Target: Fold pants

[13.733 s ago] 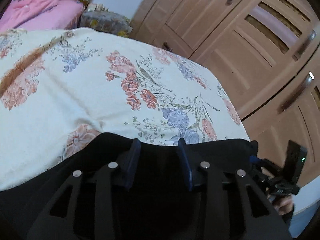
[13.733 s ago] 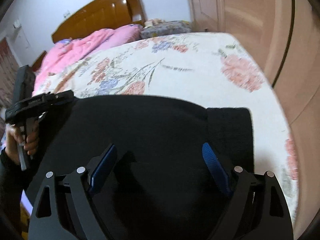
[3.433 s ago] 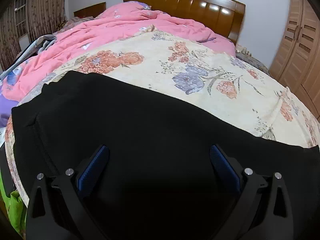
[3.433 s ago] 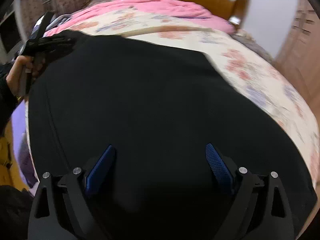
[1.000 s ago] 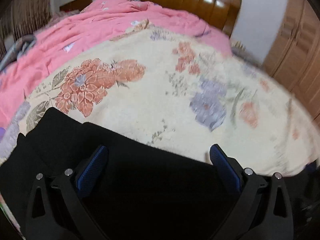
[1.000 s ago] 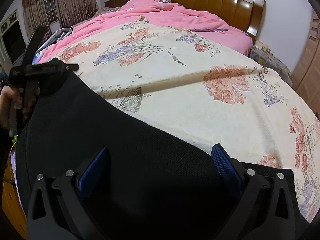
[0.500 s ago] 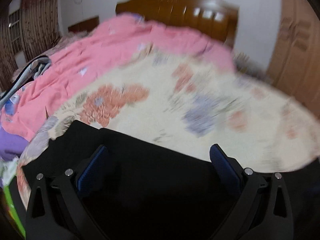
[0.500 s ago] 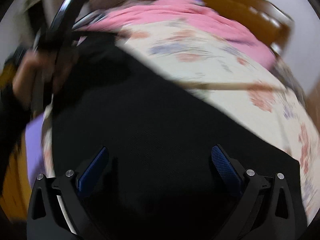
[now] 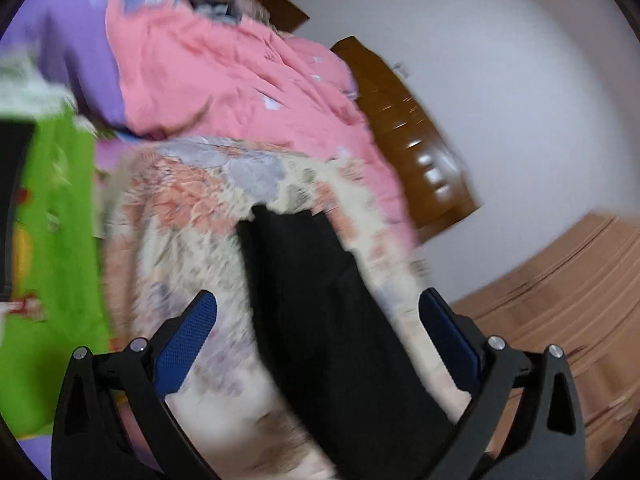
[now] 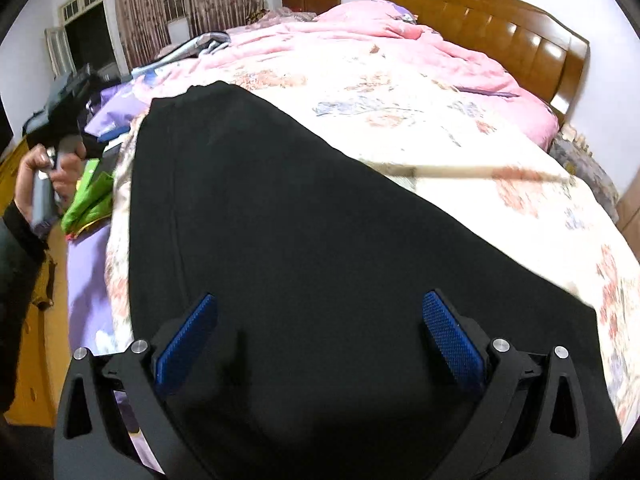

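The black pants (image 10: 320, 260) lie flat on the floral bedspread (image 10: 460, 140). My right gripper (image 10: 320, 340) is open and hovers over their near part, holding nothing. My left gripper (image 9: 320, 340) is open and empty; its view is blurred and tilted, with the pants (image 9: 320, 320) as a dark strip between its fingers. In the right wrist view the left gripper (image 10: 56, 128) is held off the left side of the bed, apart from the pants.
A pink quilt (image 10: 380, 40) is bunched by the wooden headboard (image 10: 500, 28). Purple cloth (image 10: 80, 280) and a green bag (image 10: 88, 200) lie at the bed's left edge. Wardrobe doors (image 9: 560, 300) stand at the right. Curtained windows (image 10: 160, 4) are far left.
My left gripper has swung away left off the pants and tilted sharply, its view now blurred. The right gripper stays open above the pants, now steadier.
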